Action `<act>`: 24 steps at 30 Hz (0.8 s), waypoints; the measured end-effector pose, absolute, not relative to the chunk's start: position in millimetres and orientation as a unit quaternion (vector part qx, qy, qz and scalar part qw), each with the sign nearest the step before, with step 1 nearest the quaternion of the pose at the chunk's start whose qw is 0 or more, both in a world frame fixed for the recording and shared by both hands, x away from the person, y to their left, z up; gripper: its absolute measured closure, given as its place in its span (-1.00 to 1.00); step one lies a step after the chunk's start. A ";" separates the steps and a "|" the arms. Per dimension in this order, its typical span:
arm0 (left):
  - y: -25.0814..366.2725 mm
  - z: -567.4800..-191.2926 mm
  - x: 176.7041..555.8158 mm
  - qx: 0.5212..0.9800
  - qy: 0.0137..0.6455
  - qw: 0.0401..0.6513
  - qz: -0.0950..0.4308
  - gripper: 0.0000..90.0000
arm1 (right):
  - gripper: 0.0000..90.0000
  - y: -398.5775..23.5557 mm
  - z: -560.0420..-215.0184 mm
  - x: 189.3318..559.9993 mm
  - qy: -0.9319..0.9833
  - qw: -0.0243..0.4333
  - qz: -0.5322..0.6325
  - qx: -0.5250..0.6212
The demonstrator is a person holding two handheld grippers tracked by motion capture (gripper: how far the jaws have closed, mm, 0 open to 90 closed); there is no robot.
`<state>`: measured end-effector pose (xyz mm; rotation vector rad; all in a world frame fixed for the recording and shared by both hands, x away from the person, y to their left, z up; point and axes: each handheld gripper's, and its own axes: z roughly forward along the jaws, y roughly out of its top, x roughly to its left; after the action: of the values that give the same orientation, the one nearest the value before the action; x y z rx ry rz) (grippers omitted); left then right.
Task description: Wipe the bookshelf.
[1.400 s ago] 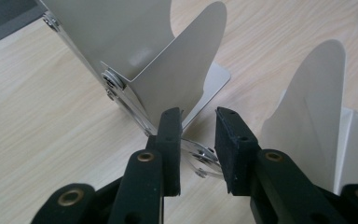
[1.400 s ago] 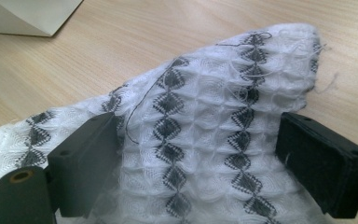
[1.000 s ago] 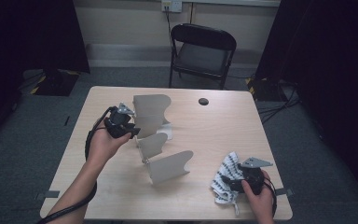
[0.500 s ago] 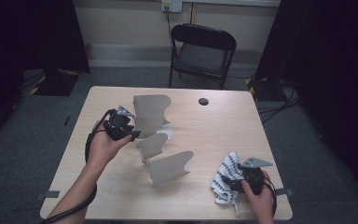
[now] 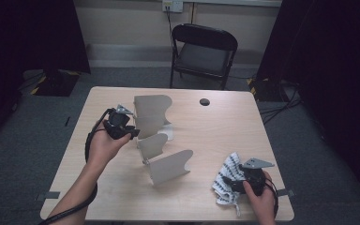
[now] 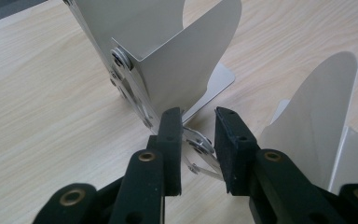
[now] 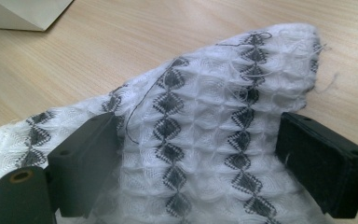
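A grey metal folding rack [image 5: 152, 112] with three curved panels stands mid-table, its panels joined by thin link arms [image 6: 196, 142]. My left gripper [image 5: 133, 133] reaches it from the left. In the left gripper view the left gripper [image 6: 198, 116] has one link arm between its jaws; they have just been closing, and a gap still shows beside the link. At the front right corner, my right gripper [image 5: 232, 184] grips a white cloth with black diamond stripes [image 5: 227, 171]. In the right gripper view the cloth [image 7: 205, 84] humps up between the jaws of the right gripper [image 7: 198, 122].
A small black round disc [image 5: 205, 101] lies near the table's far edge. A black folding chair [image 5: 204, 51] stands behind the wooden table [image 5: 243, 136]. The left gripper's cable loops by the forearm [image 5: 90, 140].
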<state>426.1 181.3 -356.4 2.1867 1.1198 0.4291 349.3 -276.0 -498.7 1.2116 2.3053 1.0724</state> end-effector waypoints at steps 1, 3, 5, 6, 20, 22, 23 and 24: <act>181.6 -355.8 426.1 0.831 0.427 0.317 0.165 0.64 | -0.73 -276.1 -498.7 349.3 0.808 0.162 0.376 0.425; 182.5 -355.4 426.3 0.829 0.428 0.317 0.169 0.67 | -0.73 -276.1 -498.7 349.3 0.808 0.162 0.376 0.425; 184.0 -354.3 426.6 0.829 0.432 0.312 0.171 0.70 | -0.73 -276.1 -498.7 349.3 0.808 0.162 0.376 0.425; 184.5 -354.0 426.7 0.828 0.433 0.312 0.171 0.72 | -0.73 -276.1 -498.7 349.3 0.808 0.162 0.376 0.425; 188.5 -354.1 428.9 0.823 0.436 0.318 0.181 0.75 | -0.73 -276.2 -498.7 349.4 0.808 0.161 0.376 0.425; 185.8 -356.7 429.0 0.824 0.432 0.317 0.186 0.70 | -0.73 -276.2 -498.6 349.4 0.808 0.161 0.376 0.425; 183.0 -362.4 430.3 0.821 0.438 0.318 0.182 0.67 | -0.73 -276.1 -498.7 349.4 0.807 0.162 0.376 0.425; 183.0 -362.4 430.3 0.821 0.438 0.318 0.182 0.63 | -0.73 -276.1 -498.7 349.4 0.807 0.162 0.376 0.425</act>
<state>430.3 183.0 -362.4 2.1601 1.1524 0.4792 349.4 -276.1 -498.7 1.2126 2.3047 1.0734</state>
